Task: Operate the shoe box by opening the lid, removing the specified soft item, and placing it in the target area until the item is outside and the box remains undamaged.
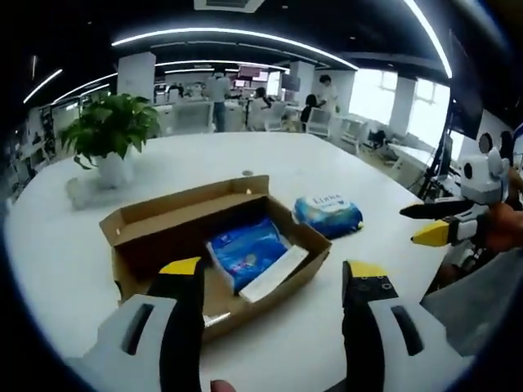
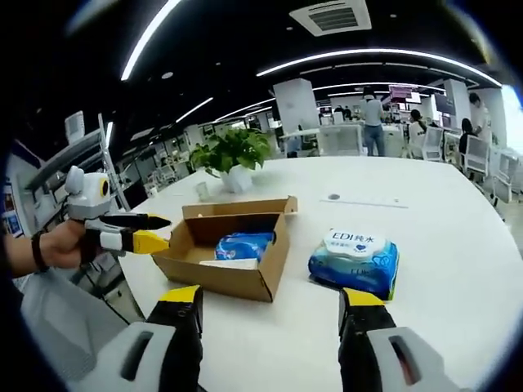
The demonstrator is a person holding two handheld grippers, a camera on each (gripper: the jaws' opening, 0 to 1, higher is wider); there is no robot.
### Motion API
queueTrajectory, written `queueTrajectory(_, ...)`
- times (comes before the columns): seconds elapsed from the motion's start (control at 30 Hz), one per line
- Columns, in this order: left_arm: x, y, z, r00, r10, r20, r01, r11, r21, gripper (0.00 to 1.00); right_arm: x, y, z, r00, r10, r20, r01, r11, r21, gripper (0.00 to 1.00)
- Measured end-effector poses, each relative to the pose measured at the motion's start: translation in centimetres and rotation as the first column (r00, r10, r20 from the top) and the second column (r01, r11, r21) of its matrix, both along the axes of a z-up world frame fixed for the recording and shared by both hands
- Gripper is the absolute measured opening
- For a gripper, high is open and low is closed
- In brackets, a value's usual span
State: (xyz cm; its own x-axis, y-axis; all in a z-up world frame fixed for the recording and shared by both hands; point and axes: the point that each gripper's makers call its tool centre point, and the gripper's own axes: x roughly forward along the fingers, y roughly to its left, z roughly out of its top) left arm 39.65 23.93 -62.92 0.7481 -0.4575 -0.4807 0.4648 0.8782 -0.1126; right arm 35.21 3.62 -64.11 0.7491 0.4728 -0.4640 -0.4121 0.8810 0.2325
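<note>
Sitting open on the white table (image 1: 343,163), cardboard shoe box (image 1: 214,245) holds blue soft pack (image 1: 245,251) | wet-wipes pack (image 2: 354,261) lies beside box | left gripper (image 1: 274,269), right gripper (image 2: 270,298): jaws wide apart, empty | pack likely light, squashy, slick film; pinch its upper edge gently.

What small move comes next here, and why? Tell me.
Probably lower the left gripper into the open cardboard box toward the blue soft pack. The lid is already open, a blue pack still lies inside beside a white item, and both grippers are open and holding nothing. A wet-wipes pack already sits on the white table beside the box.
</note>
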Motion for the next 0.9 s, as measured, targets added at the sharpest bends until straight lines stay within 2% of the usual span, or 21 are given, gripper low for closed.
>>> queueTrajectory(0.13,-0.3,0.3,-0.3,1.000,-0.010,-0.002,0.010,0.999,0.036,0.68,0.0,0.0,-0.1,1.000,-0.005,0.000,0.005,1.000,0.004,0.67)
queueTrajectory(0.53,0.2,1.9,-0.4,0.999,0.042,-0.005,-0.041,0.998,0.041,0.68,0.4,3.0,0.0,0.996,0.093,-0.003,-0.093,0.996,-0.015,0.66)
queueTrajectory(0.57,0.2,2.0,-0.4,0.999,0.045,-0.004,-0.044,0.998,0.043,0.68,0.5,3.6,0.2,0.995,0.097,-0.004,-0.096,0.995,0.018,0.66)
queueTrajectory(0.63,0.1,2.1,-0.5,0.999,0.047,-0.005,-0.047,0.997,0.055,0.68,0.9,4.1,0.2,0.995,0.097,-0.001,-0.097,0.995,0.033,0.66)
queueTrajectory(0.9,-0.1,1.9,-0.5,0.999,0.034,-0.005,-0.034,0.998,0.058,0.70,2.0,7.6,-0.4,0.981,0.190,-0.035,-0.191,0.982,-0.012,0.66)
